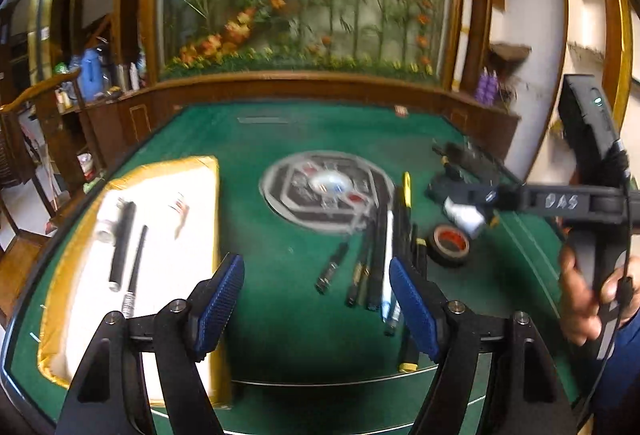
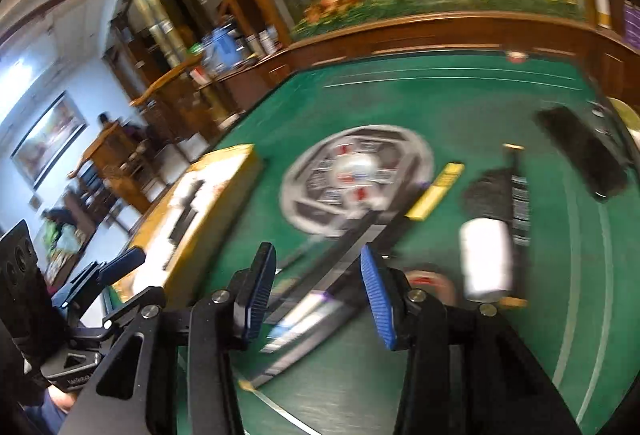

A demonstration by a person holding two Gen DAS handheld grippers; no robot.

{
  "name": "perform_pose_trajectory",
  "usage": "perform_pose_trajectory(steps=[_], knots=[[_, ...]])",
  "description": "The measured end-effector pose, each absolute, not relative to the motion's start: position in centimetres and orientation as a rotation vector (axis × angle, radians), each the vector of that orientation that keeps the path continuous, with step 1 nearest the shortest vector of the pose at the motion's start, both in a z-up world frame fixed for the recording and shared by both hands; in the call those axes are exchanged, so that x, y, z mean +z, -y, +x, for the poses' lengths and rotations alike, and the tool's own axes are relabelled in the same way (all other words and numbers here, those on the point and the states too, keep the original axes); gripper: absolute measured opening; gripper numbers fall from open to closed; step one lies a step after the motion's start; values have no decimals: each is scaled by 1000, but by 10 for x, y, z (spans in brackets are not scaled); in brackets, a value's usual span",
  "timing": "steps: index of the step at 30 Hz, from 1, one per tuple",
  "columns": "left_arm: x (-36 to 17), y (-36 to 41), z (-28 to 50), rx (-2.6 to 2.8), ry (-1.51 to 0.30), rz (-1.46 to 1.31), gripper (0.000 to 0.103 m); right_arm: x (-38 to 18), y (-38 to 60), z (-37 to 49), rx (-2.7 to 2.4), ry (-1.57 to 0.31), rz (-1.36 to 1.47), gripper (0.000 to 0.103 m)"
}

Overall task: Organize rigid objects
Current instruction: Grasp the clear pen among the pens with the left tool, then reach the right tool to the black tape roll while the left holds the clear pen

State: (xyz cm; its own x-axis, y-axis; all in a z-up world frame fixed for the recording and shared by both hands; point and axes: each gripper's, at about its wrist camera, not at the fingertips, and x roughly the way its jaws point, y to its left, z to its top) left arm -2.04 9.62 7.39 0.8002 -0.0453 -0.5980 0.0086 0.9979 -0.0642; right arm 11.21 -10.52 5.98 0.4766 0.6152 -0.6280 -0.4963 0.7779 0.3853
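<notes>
Tongs [image 1: 316,305] agape; pens [image 1: 376,267], tape roll [image 1: 450,245] nearby.

place: home living room | evidence: green-felt mahjong counter [image 1: 280,275]; carved wooden shelves [image 2: 168,47]; framed painting [image 2: 48,139]; artificial flower wall [image 1: 304,3]
</notes>
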Motion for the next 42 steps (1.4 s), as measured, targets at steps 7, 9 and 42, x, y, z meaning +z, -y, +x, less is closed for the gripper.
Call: perform_pose_trajectory(steps=[7,9,42], knots=[[57,-74,37,-92,-807,-4,43,49,158,134,597,-838,337,36],[49,-75,53,-103,-852,12,39,51,166,134,587,-821,366,36],[6,-67,56,-33,-876,-32,9,22,117,122,560,-951,47,61]])
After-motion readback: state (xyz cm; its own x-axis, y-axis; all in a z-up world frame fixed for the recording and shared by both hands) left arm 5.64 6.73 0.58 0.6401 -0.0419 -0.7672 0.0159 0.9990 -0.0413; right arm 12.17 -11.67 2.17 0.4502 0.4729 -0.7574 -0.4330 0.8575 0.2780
